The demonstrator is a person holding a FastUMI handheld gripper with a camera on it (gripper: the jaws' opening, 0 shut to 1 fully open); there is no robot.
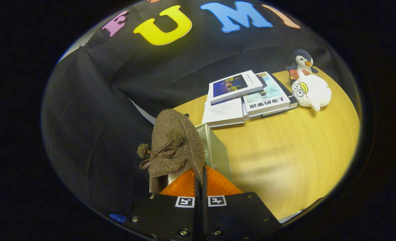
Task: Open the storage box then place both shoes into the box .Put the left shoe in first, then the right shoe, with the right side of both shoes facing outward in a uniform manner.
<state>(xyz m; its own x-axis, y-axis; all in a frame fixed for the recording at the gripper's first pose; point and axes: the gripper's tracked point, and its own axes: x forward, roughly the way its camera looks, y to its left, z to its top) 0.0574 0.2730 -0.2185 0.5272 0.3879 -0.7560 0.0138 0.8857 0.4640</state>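
Note:
A brown woolly shoe [174,140] with pompoms and a thin brown bow hangs lifted just ahead of my fingers, its toe pointing up and away. My gripper [200,177] is shut on the shoe's rim, the two fingers pressed almost together with only a thin slit between them. Right behind and beside the shoe stands the pale storage box [218,150] on the wooden table [285,160]; I see its upper edge and one side wall. The shoe hides the box's inside. I cannot tell whether this is the left or the right shoe.
A stack of books [244,97] lies on the table beyond the box. A white plush toy [311,92] and a small penguin toy [301,62] sit at the table's far right edge. The black cloth wall hangs behind and to the left.

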